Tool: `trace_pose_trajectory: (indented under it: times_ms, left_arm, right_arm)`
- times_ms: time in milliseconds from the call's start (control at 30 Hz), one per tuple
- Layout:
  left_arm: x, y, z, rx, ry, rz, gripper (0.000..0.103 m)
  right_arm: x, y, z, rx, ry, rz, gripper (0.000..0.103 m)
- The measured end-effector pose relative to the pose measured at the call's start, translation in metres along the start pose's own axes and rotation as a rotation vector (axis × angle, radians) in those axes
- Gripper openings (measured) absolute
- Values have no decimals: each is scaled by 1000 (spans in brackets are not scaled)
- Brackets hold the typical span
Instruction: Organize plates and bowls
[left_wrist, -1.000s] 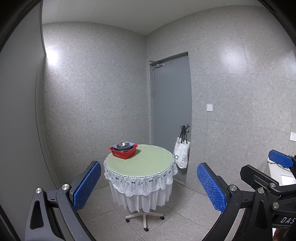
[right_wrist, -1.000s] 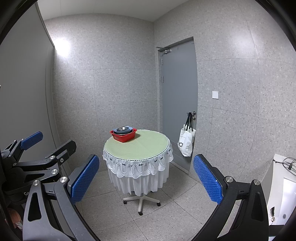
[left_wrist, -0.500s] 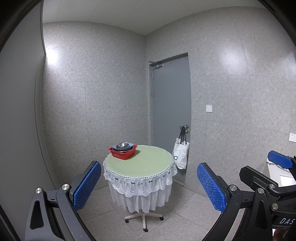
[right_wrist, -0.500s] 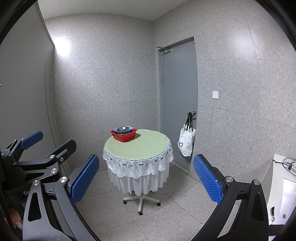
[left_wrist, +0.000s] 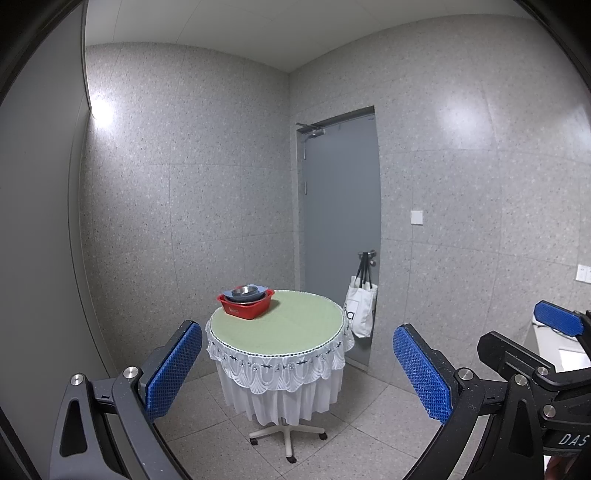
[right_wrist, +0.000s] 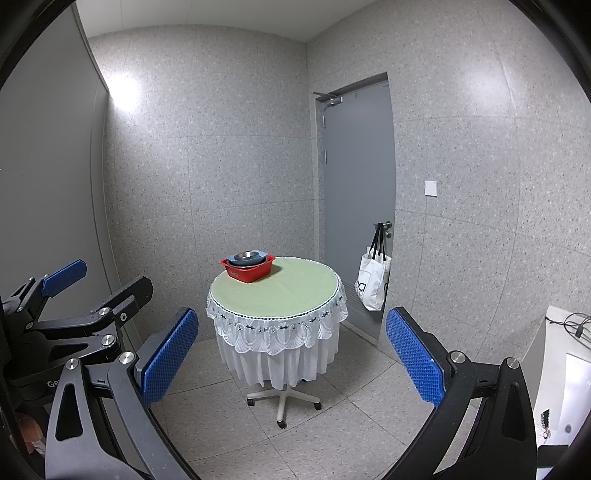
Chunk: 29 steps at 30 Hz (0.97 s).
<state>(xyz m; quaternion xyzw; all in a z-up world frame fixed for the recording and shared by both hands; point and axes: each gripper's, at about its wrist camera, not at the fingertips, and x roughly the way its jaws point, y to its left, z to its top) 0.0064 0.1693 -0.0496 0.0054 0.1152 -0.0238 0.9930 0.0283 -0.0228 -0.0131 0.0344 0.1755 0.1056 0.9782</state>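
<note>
A red basin (left_wrist: 245, 307) (right_wrist: 248, 271) sits at the far left edge of a small round table (left_wrist: 291, 325) (right_wrist: 284, 291) with a green top and white lace skirt. Stacked inside it are a grey-blue plate and a metal bowl (left_wrist: 243, 291) (right_wrist: 246, 255). My left gripper (left_wrist: 297, 373) is open and empty, well short of the table. My right gripper (right_wrist: 291, 360) is open and empty too, also far back from it. Each gripper shows at the edge of the other's view.
A grey door (left_wrist: 341, 229) stands behind the table with a white tote bag (left_wrist: 360, 308) (right_wrist: 373, 288) hanging from its handle. Speckled walls close the corner. The table rests on a wheeled pedestal (right_wrist: 282, 400) on tiled floor. A white counter (right_wrist: 554, 369) lies at right.
The left wrist view has tilted slightly, so the table sits a little lower and nearer the frame's middle. The right view is nearly unchanged. Both grippers stay open.
</note>
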Motion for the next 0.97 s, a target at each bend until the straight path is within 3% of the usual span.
trace_pose_trajectory:
  times_ms: [533,967]
  left_arm:
    - [8,2,1,-4,5,8,102]
    - [39,0,2,15,17,38,102]
  right_arm:
    - [3,0,-1,-2,4,2,103]
    - [35,-13,-6,11,31,25,103]
